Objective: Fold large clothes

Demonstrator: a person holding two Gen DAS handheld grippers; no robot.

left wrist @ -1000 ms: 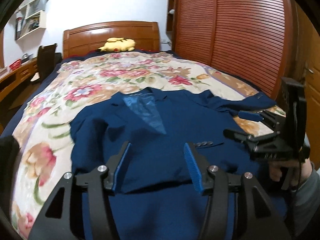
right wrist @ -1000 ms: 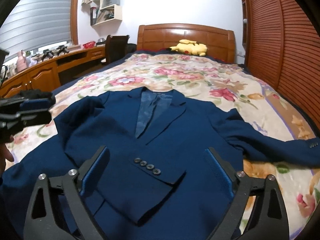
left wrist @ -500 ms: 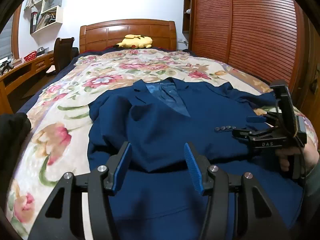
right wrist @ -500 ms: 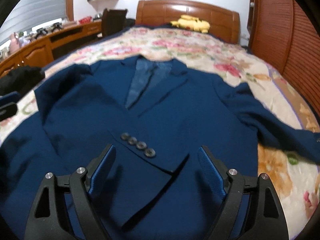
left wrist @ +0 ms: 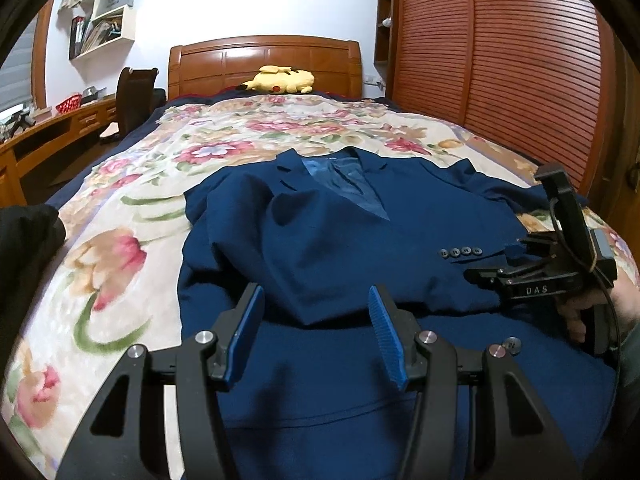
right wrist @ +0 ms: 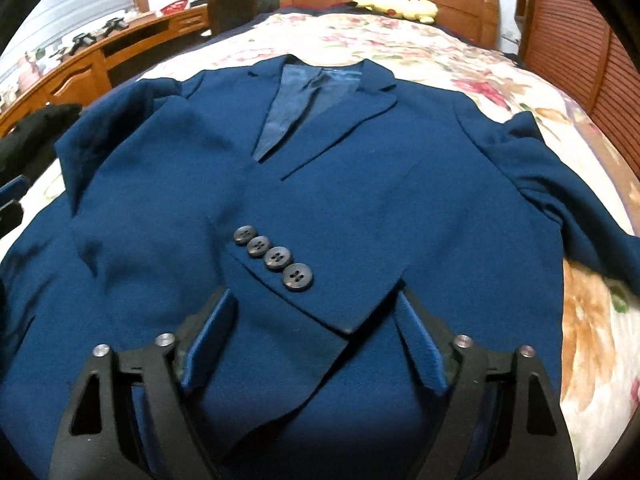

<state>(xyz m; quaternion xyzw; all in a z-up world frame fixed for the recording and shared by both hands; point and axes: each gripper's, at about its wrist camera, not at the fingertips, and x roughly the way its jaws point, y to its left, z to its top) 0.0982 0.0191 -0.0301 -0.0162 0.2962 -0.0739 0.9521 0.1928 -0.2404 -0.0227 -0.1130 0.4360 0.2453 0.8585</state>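
A navy blue suit jacket (left wrist: 328, 248) (right wrist: 360, 184) lies face up on the flowered bedspread (left wrist: 120, 248). One sleeve is folded across its front, and the cuff with several dark buttons (right wrist: 272, 258) (left wrist: 460, 252) points at the right wrist view. My right gripper (right wrist: 314, 300) hangs low over that cuff; its jaws are closing with the cuff between them, and the pads are not pressing on the cloth. It also shows as the right gripper (left wrist: 496, 260), held in a hand. My left gripper (left wrist: 316, 308) stands open just above the folded sleeve's edge.
A yellow plush toy (left wrist: 280, 80) lies by the wooden headboard (left wrist: 264, 60). Slatted wardrobe doors (left wrist: 500, 80) line the right side. A desk (right wrist: 80, 68) and a dark chair (left wrist: 136, 96) stand to the left. The jacket's other sleeve (right wrist: 580, 208) spreads right.
Both grippers have sunk closer to the jacket. The right one has tipped further down over the buttoned cuff, and its jaws have narrowed. The left jaws keep the same gap.
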